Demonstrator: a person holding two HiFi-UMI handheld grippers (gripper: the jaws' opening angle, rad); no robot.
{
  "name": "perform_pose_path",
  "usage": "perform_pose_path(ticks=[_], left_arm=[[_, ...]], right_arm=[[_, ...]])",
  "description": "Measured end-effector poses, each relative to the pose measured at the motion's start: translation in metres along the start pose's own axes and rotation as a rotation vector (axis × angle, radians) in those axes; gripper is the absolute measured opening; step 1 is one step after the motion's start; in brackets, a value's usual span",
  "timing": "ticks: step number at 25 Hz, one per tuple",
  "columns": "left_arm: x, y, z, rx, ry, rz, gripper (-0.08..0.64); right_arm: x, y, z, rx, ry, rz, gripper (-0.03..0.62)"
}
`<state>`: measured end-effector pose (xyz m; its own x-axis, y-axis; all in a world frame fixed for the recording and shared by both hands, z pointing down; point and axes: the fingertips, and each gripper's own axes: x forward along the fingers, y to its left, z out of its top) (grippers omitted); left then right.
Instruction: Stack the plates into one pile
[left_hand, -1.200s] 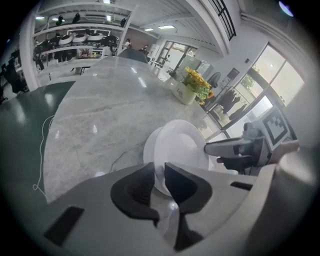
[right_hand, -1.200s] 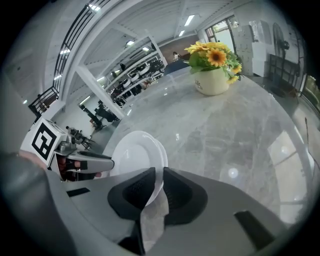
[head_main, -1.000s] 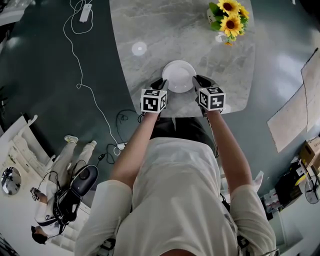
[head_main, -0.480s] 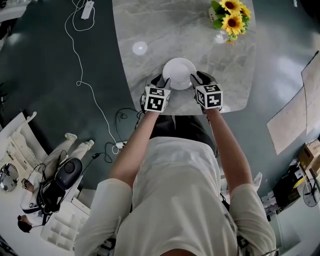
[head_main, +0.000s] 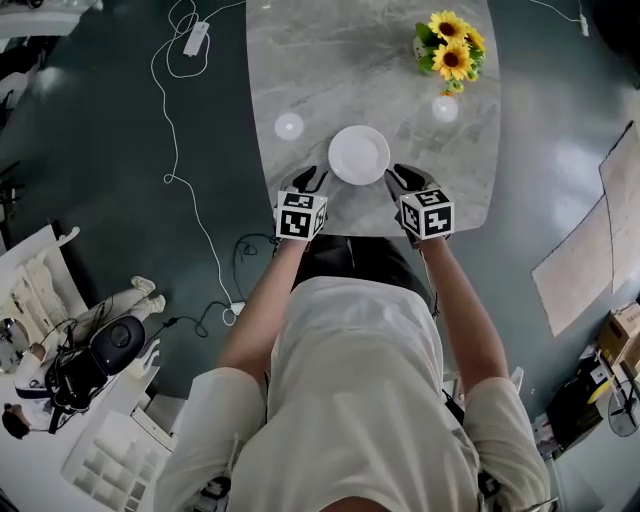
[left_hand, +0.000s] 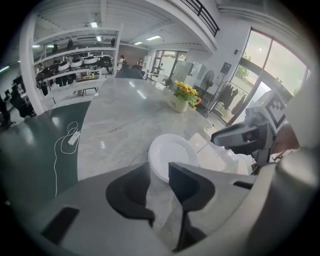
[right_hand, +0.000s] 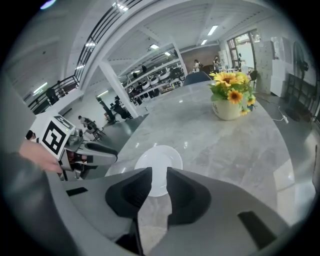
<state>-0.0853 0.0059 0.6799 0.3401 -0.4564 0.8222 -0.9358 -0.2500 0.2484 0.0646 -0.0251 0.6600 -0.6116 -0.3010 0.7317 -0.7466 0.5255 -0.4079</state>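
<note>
Largest of all, a dark green floor (head_main: 120, 250), and on it a long grey marble table (head_main: 330, 60) running from near to far. At its near edge, a person (head_main: 350, 380) in a light shirt, both arms stretched forward. To the right of the table, on the floor, some pale sheets (head_main: 590, 250); to the left, a thin white cable (head_main: 175, 150) lying in loops. At the far right of the table top, well apart from all the rest, a pot of sunflowers (head_main: 447, 55). Between the grippers and the plate, only bare marble.

Close to the near edge, about the middle of the table's width: the white plate (head_main: 359, 155). Round, plain, glossy, with a shallow raised rim, lying flat. Not possible to tell from these views whether one plate or several in a pile.

Just to the near left of the plate, the left gripper (head_main: 305, 182); just to the near right, the right gripper (head_main: 403, 180). Both apart from the plate. Jaws of both closing, not yet together, with nothing between them; through each gap, only marble and the plate beyond.

A second ago: the jaws of both grippers at the plate's rim, one on each side. Now drawn back toward the near edge and off the rim. Plate in the same place on the table.
</note>
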Motion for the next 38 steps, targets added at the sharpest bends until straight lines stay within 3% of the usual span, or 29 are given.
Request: perform_pose_path(ticks=[8, 17, 22, 32, 38], left_arm=[[-0.056, -0.020, 0.008, -0.003, -0.081, -0.009, 0.067], [-0.139, -0.039, 0.044, 0.035, -0.266, -0.014, 0.021], [-0.191, -0.039, 0.064, 0.057, -0.355, -0.044, 0.012], [-0.296, -0.049, 0.103, 0.199, -0.519, -0.188, 0.008], [-0.349, -0.057, 0.116, 0.228, -0.606, -0.242, 0.008]], right_arm=[[-0.061, 0.026, 0.014, -0.020, -0.069, 0.048, 0.083], [-0.131, 0.062, 0.046, -0.123, -0.188, 0.075, 0.068], [-0.163, 0.088, 0.070, -0.127, -0.276, 0.070, 0.060], [-0.224, 0.160, 0.116, -0.183, -0.469, 0.002, 0.052], [-0.267, 0.190, 0.121, -0.222, -0.563, -0.031, 0.052]])
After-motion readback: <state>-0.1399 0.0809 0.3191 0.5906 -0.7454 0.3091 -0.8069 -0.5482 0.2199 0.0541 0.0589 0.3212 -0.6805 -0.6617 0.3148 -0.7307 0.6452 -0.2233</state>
